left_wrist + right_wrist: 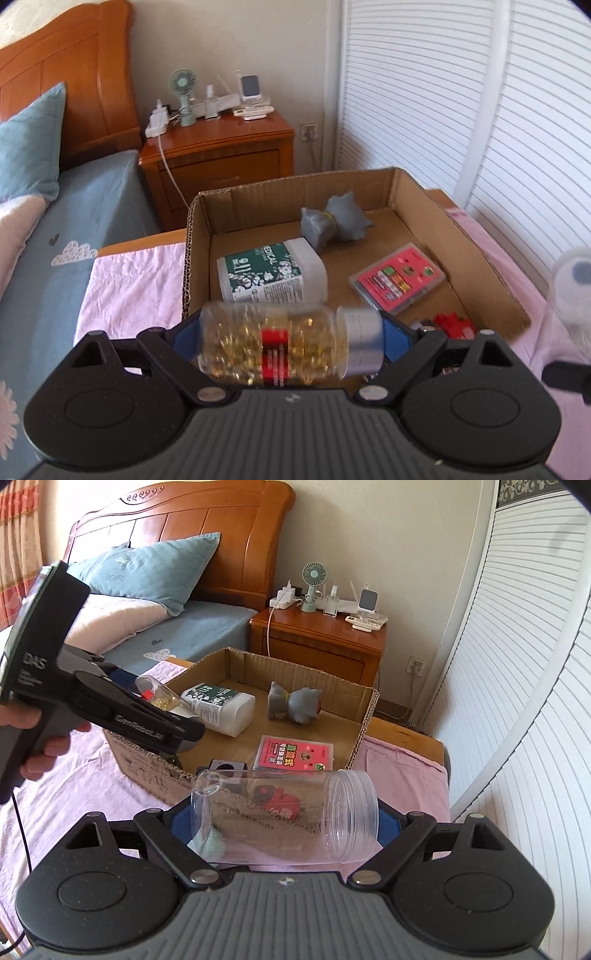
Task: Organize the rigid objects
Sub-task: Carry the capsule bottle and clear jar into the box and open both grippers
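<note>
Left wrist view: the left gripper (291, 341) pinches a clear plastic bottle of golden capsules with a red label and silver cap (291, 343) end to end, lying crosswise between blue pads, above the near edge of an open brown cardboard box (197, 236). Inside the box: a white bottle with a green label (271, 275) on its side at left; a grey figurine (334, 223) toppled at the far end; a flat pink card case (397, 282) at right; a red toy (454, 325) at the near right corner. The box rests on a pink cloth (133, 291).

Right wrist view: the right gripper (286, 814) clamps an empty transparent plastic jar (286, 812) sideways, open mouth to the right, just near of the box. A hand (33, 738) holds the left gripper's handle at left.
</note>
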A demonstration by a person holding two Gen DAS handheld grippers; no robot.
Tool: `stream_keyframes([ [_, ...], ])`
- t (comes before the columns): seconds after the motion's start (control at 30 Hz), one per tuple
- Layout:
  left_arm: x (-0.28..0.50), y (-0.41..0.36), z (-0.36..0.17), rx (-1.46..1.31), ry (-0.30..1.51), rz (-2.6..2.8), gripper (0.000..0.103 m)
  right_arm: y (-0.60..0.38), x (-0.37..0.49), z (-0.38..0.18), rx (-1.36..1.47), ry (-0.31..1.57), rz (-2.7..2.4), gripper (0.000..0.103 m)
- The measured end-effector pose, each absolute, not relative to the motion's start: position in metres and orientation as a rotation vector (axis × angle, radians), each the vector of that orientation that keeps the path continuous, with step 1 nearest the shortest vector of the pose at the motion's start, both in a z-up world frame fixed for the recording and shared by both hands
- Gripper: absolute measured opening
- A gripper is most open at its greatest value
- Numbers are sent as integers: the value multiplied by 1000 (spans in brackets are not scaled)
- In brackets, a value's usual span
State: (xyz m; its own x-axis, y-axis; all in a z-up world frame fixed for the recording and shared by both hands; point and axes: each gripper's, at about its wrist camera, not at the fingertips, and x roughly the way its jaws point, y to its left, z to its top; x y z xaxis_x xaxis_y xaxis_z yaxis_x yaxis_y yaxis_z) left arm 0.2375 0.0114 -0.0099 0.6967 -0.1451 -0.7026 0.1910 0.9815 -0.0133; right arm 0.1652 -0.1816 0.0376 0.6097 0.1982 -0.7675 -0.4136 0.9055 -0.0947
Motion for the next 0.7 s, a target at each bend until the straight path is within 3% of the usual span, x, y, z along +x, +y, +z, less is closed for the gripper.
stream_keyframes([
  [0.23,225,16,-5,79,752,-171,96,-181,179,32,-256,859,344,93],
  [0.7,128,20,13,138,764,-203,99,-157,242,35,-226,899,351,93],
])
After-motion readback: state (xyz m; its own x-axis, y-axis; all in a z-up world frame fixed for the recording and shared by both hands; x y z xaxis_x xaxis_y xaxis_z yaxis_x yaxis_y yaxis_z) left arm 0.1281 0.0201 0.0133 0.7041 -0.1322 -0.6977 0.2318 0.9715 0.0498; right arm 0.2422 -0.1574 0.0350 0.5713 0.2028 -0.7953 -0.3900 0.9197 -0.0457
